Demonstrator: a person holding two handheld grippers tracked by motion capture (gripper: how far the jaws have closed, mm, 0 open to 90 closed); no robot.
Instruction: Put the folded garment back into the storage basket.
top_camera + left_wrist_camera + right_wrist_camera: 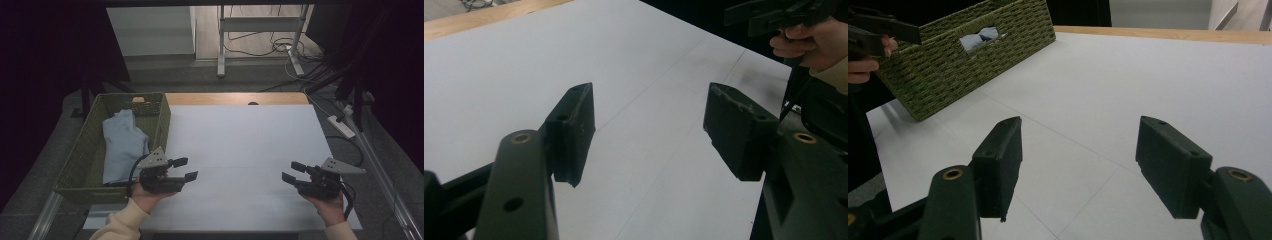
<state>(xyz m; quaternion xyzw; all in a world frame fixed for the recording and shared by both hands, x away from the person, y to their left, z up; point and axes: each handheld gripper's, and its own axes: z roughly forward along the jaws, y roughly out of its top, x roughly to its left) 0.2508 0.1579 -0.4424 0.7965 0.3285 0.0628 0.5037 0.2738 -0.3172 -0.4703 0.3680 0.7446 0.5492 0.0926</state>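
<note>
left gripper (185,169): held low at the table's near-left edge, just beside the basket's near right corner. Jaws apart, nothing between them, only bare white surface in the gap in the left gripper view. Tips point inward toward table centre.
right gripper (292,172): near-right edge, well apart from the left one, mirrored pose. Jaws apart and empty, pointing inward too.
pose read: looks like a neutral ready stance, both tools parked wide so the middle stays free as a work area.
table (240,145): white sheet over a wooden top, wood strip visible at the far edge.
basket (159,125): green woven, at the table's left edge. Handle cutout in its side shows in the right gripper view.
cloth (121,142): light blue garment lying loosely folded inside the basket, untouched by either gripper. Probable pick target; left gripper is nearest.
background: metal stand legs, cables and a power strip on the floor beyond the table.
</note>
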